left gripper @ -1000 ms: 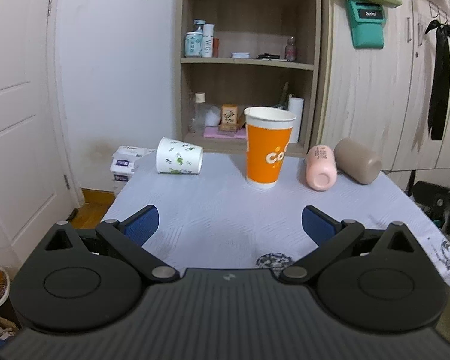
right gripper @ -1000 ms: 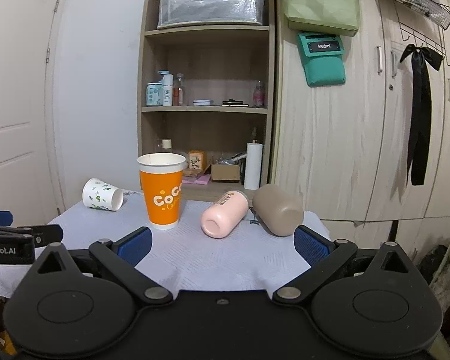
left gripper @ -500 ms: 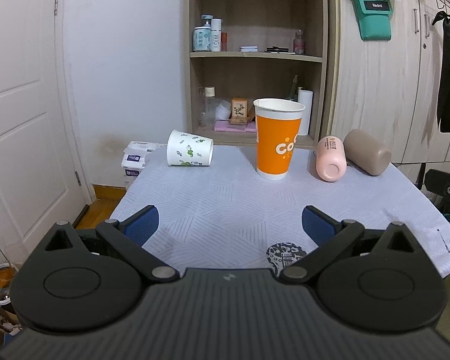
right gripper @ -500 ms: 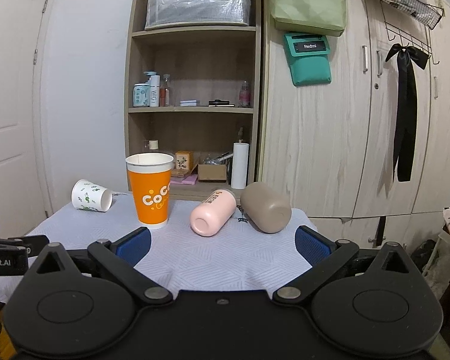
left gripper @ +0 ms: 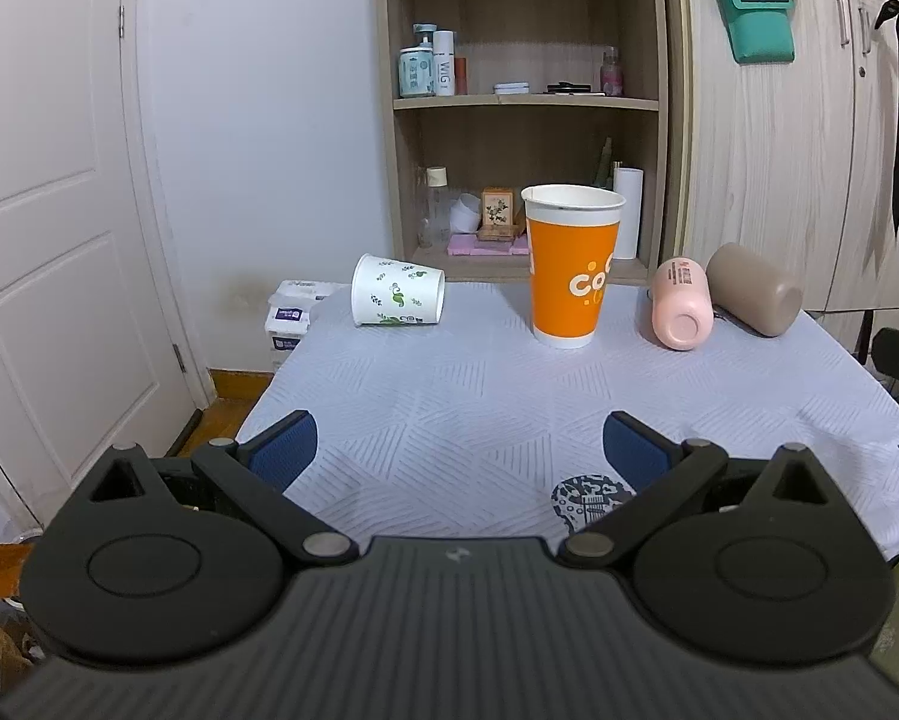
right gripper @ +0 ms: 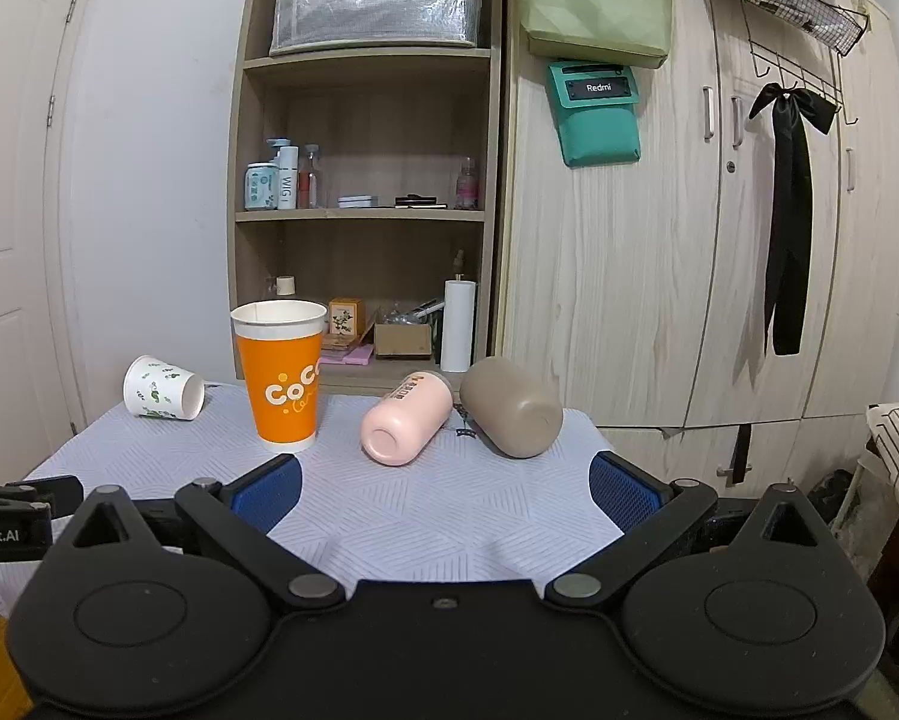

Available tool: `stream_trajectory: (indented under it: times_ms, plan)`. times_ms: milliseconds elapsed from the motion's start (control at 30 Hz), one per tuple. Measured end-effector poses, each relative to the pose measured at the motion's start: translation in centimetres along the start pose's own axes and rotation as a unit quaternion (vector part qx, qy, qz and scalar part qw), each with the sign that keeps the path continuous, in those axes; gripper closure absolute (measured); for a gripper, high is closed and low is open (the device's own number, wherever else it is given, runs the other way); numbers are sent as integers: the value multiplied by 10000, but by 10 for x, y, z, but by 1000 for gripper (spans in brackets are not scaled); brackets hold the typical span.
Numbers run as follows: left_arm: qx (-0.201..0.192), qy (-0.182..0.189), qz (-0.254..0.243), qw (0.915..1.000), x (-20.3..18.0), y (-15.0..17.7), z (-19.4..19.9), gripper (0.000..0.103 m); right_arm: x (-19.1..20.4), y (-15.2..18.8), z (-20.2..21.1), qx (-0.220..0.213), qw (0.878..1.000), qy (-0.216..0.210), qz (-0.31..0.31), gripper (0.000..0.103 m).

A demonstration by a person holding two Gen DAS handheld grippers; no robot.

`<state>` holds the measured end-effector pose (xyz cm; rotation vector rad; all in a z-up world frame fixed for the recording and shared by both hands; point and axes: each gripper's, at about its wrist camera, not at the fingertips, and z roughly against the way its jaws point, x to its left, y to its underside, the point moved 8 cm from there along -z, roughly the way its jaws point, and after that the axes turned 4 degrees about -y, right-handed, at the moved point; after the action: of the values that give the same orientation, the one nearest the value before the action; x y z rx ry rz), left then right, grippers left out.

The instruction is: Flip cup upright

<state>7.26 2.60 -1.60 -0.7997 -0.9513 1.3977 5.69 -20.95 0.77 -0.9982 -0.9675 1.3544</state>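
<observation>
White leaf-print cup (left gripper: 398,299) on its side, mouth hidden, left tongs (left gripper: 457,450) and right tongs (right gripper: 443,489) spread wide, empty.

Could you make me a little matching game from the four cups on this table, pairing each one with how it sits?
Things:
1. orange cup
2. white leaf-print cup
3. pink cup
4. brown cup

States:
A. on its side at the table's right end
B. standing upright, mouth up
C. on its side at the table's left end
D. on its side, between the upright cup and another fallen one

Pairs: 1-B, 2-C, 3-D, 4-A
</observation>
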Motion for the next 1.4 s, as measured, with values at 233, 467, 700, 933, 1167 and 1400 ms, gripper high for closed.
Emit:
stream_trajectory:
  times_ms: [233,467,700,933,1167,1400]
  plan:
    - [-83,-102,-104,9999,-1,1,0,0,-2,3,1,-49,9999,134,16,0]
    - [-54,-57,-111,9999,-2,2,1,0,-1,4,0,9,9998,178,19,0]
    - [-66,-12,-75,9999,-1,2,1,0,0,6,0,13,9998,189,58,0]
    - [-227,31,-54,9997,-2,1,6,0,0,6,1,-13,9997,239,100,0]
    - [-216,54,-81,9997,-2,2,6,0,1,6,0,4,9996,264,122,0]
    - [-225,63,-86,9997,-2,1,6,0,0,6,0,3,9995,276,129,0]
